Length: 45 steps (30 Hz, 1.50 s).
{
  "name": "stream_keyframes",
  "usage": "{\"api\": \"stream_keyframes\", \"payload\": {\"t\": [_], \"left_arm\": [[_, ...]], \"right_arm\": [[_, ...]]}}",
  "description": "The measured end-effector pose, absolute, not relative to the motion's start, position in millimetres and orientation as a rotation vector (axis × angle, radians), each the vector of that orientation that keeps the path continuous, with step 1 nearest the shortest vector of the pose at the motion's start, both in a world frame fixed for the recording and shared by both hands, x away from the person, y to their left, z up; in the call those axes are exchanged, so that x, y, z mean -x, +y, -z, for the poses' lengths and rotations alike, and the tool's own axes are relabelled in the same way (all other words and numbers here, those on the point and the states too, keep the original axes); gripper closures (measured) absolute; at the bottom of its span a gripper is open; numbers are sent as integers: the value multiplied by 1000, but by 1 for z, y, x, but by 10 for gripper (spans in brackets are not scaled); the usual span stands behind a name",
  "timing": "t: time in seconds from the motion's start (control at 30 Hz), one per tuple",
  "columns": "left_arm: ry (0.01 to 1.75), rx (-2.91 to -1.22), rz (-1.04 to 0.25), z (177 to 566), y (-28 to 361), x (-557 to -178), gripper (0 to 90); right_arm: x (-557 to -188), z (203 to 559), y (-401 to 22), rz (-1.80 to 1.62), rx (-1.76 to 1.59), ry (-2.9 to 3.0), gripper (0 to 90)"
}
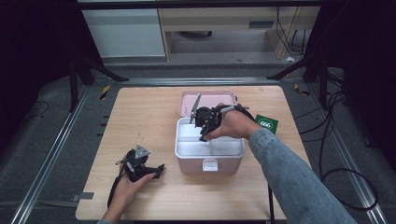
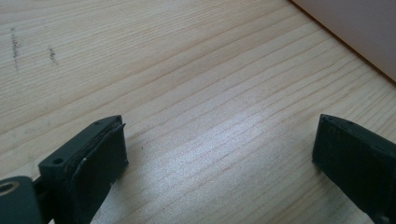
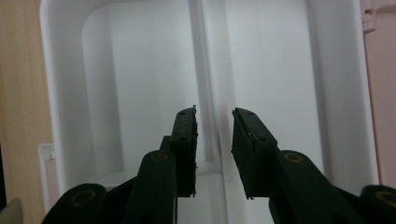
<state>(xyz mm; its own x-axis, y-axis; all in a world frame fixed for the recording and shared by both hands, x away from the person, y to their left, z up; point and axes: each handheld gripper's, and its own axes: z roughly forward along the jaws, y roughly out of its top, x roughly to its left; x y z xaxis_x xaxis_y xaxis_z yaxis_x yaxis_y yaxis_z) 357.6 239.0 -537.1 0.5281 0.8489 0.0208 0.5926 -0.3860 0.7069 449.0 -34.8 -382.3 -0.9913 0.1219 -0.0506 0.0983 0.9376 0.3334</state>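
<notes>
A pink box (image 1: 226, 166) stands open in the middle of the table, with a white tray (image 1: 227, 146) in it split into compartments. My right gripper (image 1: 203, 136) reaches down into the tray from the right. In the right gripper view its jaws (image 3: 215, 116) stand a little apart astride the tray's upright divider (image 3: 205, 65), and a gap shows beside the divider. My left gripper (image 1: 159, 169) rests on the wood to the left of the box. Its jaws (image 2: 219, 154) are wide open over bare tabletop, and the box's pink wall (image 2: 359, 28) is at the upper right.
The box's pink lid (image 1: 210, 97) lies open behind the tray. A green card (image 1: 266, 124) lies on the table to the right of the box. The wooden tabletop (image 1: 140, 121) is bare at the left and along the front edge. Cables trail off the right side.
</notes>
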Motion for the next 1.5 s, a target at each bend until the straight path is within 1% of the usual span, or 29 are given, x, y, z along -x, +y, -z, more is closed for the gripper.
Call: {"api": "stream_keyframes", "payload": {"t": [0.3,0.83,1.5], "left_arm": [[1165,-2118,-508,537,239,-358,23],[1165,-2118,-507,537,239,-358,22],[1165,-2116,-510,537,239,-358,22]], "right_arm": [[-450,388,-31,-427,-116,3046,777],[-455,393,-26,-371,-74,3077,878],[-452,385,-30,-426,-60,3061,899]]}}
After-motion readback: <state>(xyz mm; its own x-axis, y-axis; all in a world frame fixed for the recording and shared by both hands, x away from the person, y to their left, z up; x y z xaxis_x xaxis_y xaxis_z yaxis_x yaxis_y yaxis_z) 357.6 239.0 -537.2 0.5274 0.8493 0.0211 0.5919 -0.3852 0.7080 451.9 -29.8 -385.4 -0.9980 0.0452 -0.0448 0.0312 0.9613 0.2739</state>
